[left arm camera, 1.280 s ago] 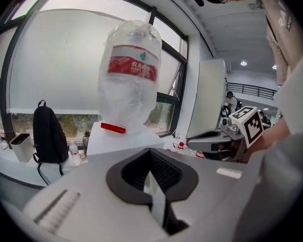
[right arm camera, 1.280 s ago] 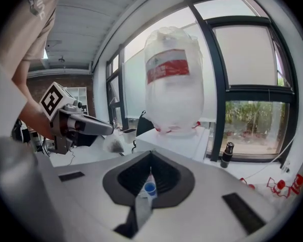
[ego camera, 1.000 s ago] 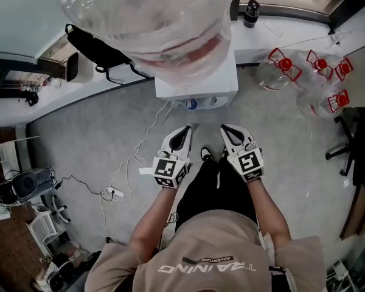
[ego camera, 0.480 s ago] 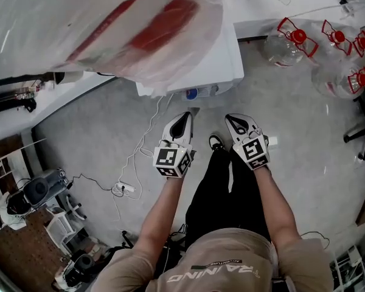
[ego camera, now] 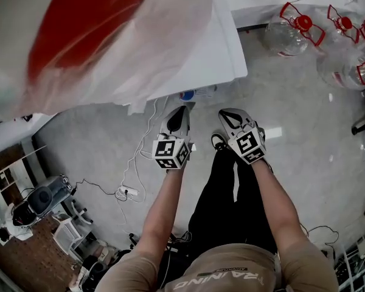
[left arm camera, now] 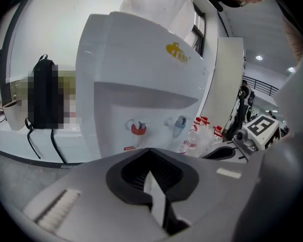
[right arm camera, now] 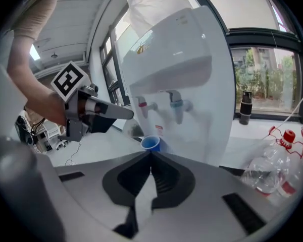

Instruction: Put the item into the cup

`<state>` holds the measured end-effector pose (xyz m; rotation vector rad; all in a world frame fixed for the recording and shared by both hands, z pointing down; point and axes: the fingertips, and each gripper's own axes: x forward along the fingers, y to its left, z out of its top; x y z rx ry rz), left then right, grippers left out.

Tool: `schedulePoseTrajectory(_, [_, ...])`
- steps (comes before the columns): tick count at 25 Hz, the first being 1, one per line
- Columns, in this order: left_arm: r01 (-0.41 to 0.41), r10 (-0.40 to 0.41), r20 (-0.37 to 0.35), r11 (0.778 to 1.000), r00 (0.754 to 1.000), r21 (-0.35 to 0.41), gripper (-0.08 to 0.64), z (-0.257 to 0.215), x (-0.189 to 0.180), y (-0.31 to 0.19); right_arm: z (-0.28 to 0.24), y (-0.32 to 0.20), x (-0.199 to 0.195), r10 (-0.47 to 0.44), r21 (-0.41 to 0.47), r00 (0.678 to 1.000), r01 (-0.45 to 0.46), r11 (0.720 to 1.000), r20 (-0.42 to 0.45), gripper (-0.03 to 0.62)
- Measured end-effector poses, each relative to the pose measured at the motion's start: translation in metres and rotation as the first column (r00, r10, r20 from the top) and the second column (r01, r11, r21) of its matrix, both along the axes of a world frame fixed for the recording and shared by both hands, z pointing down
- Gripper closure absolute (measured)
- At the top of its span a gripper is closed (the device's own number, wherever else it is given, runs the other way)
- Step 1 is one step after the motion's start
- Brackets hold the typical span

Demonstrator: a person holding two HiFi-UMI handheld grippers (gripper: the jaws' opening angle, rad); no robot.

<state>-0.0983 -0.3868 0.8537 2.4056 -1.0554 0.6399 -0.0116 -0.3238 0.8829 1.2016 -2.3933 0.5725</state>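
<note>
A small blue cup [right arm camera: 151, 143] stands at the foot of the white water dispenser [right arm camera: 192, 49], below its red tap [right arm camera: 143, 105] and blue tap [right arm camera: 175, 105]. From the head view the blue cup [ego camera: 187, 95] peeks out under the dispenser's front edge. My left gripper [ego camera: 181, 111] and right gripper [ego camera: 222, 114] are held side by side, pointing at the dispenser, a short way from the cup. The left gripper [left arm camera: 150, 153] has its jaws together with nothing between them. So does the right gripper [right arm camera: 150, 155]. I see no loose item.
The large water bottle [ego camera: 91, 35] on the dispenser fills the head view's upper left. Several empty bottles with red caps [ego camera: 298, 26] lie on the floor to the right. A white cable and power strip [ego camera: 126, 192] lie at the left. A black bag [left arm camera: 43, 100] hangs by the counter.
The head view has swung closer to the dispenser, so the bottle fills more of the view. Both grippers stay shut, side by side, edging slightly toward the dispenser.
</note>
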Motion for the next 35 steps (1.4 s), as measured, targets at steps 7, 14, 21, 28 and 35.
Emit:
schedulePoseTrajectory(7, [0.011,-0.011,0.022,1.0,1.0,0.003,0.554,0.038,-0.005,-0.025,0.021,-0.006,-0.008,0.009,-0.03,0.999,-0.007,1.0,0.048,0.581])
schedulePoseTrajectory(14, [0.015,-0.015,0.046,1.0,0.999,-0.009,0.554,0.06,-0.007,-0.042,0.035,-0.008,-0.003,0.008,-0.067,0.998,-0.004,0.998,0.059,0.581])
schedulePoseTrajectory(21, [0.01,-0.009,0.078,1.0,0.997,-0.018,0.552,0.075,0.001,-0.05,0.041,-0.003,0.008,0.017,-0.084,0.998,-0.012,0.996,0.06,0.581])
schedulePoseTrajectory(28, [0.031,-0.026,0.106,0.999,0.994,-0.039,0.551,0.09,0.0,-0.055,0.048,0.004,0.017,0.026,-0.1,0.998,-0.02,0.995,0.061,0.581])
schedulePoseTrajectory(35, [0.025,-0.023,0.102,1.0,0.995,-0.019,0.551,0.089,0.0,-0.054,0.053,0.018,0.019,0.027,-0.124,0.998,-0.019,0.992,0.062,0.581])
